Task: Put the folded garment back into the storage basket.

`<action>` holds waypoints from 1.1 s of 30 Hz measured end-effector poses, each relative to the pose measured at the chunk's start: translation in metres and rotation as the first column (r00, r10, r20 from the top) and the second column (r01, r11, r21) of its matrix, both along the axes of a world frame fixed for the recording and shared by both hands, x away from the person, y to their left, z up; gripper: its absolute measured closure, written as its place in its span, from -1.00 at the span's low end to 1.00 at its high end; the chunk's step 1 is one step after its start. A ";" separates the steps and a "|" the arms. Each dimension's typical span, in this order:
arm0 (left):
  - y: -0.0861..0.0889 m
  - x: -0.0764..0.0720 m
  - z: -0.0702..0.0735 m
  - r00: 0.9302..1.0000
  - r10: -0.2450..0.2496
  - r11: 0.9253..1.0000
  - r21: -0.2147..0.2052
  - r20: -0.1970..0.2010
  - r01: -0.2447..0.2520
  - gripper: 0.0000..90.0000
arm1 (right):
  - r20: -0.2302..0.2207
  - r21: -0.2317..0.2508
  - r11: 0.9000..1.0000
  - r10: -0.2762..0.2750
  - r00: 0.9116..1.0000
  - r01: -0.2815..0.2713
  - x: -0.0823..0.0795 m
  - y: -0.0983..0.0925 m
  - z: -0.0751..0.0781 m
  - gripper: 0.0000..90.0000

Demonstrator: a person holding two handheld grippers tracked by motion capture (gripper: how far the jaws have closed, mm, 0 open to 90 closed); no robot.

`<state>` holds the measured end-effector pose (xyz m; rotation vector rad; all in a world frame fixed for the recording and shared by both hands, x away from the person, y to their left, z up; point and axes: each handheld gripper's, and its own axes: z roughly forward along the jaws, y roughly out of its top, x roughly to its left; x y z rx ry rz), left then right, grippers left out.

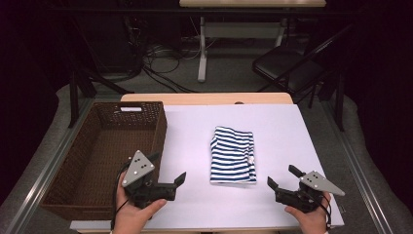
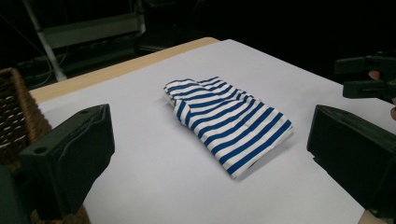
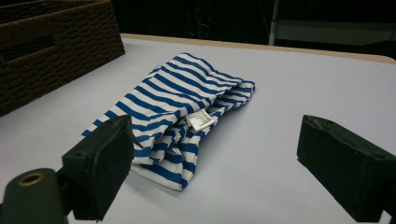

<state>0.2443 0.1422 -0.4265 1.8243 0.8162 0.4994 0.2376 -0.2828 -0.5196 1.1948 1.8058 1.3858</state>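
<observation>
1. A folded blue-and-white striped garment (image 1: 233,156) is found mid-table, between the left gripper (image 1: 168,171) and right gripper (image 1: 281,176); both are spread wide, holding nothing.
2. A brown wicker basket (image 1: 157,127) is set at the left.
3. The white table cover (image 1: 272,126) is unobstructed; a dark chair (image 1: 287,66) is seen beyond.

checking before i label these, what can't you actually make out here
- Print on the white tag of the striped garment: too small, right gripper view.
- Garment type: folded layers hide its shape.
- Near inside wall of the basket: hidden by its rim and the left gripper, high view.
</observation>
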 end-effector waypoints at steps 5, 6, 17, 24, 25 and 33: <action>-0.019 0.010 0.003 0.999 -0.037 0.999 0.031 0.003 0.037 -0.98 | 0.000 0.001 1.000 -0.001 1.000 0.001 0.000 0.000 0.000 -0.76; -0.022 0.012 0.003 0.999 -0.041 0.999 0.035 0.001 0.041 -0.98 | 0.000 0.000 1.000 -0.001 1.000 0.001 0.000 0.000 0.000 -0.76; -0.051 0.037 0.008 0.996 -0.084 0.996 0.026 -0.021 0.084 -0.98 | -0.002 0.002 1.000 -0.004 1.000 0.004 0.000 -0.001 0.000 -0.75; -0.064 0.051 0.008 0.995 -0.090 0.995 0.031 -0.034 0.091 -0.98 | 0.000 0.000 1.000 -0.005 1.000 0.005 0.000 -0.001 -0.001 -0.74; -0.066 0.054 0.008 0.996 -0.086 0.996 0.035 -0.033 0.087 -0.98 | 0.001 0.001 1.000 -0.005 1.000 0.005 0.000 -0.001 -0.001 -0.74; -0.076 0.076 0.006 0.996 -0.065 0.998 0.024 -0.055 0.066 -0.98 | -0.001 -0.001 1.000 -0.004 1.000 0.004 0.000 -0.001 0.000 -0.74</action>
